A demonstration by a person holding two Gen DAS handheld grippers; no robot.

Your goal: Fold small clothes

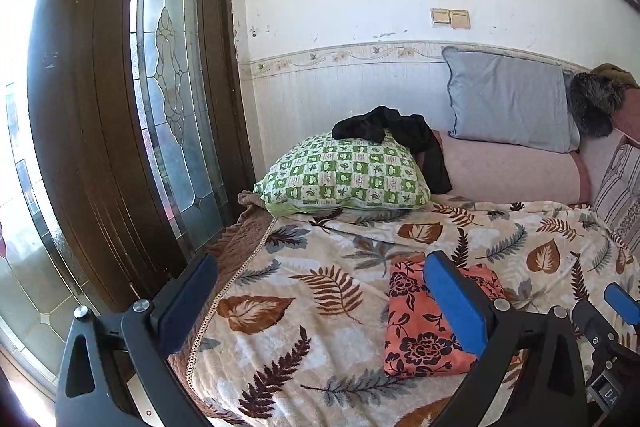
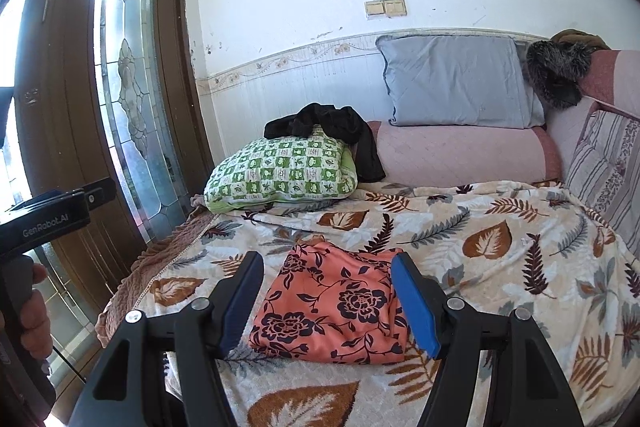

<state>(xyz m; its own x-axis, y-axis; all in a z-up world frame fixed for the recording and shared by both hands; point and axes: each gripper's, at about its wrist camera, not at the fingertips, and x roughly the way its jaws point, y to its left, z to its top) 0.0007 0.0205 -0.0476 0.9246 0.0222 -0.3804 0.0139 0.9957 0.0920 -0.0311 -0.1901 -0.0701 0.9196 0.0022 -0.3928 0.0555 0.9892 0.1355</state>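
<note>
A small orange garment with dark flowers (image 2: 332, 303) lies folded into a compact rectangle on the leaf-print blanket (image 2: 500, 251). It also shows in the left wrist view (image 1: 420, 331). My right gripper (image 2: 328, 267) is open and empty, its fingers either side of the garment, above it. My left gripper (image 1: 320, 271) is open and empty, to the left of the garment, its right finger (image 1: 456, 303) over the garment's top. A crumpled black garment (image 2: 332, 131) lies on the green checked pillow (image 2: 280, 171), also in the left wrist view (image 1: 400, 135).
A grey pillow (image 2: 456, 83) leans on the wall above a pink bolster (image 2: 464, 151). A dark furry item (image 2: 556, 71) sits at the back right. A wooden door with leaded glass (image 1: 168, 99) stands left of the bed. The blanket's left edge (image 1: 224, 291) drops off.
</note>
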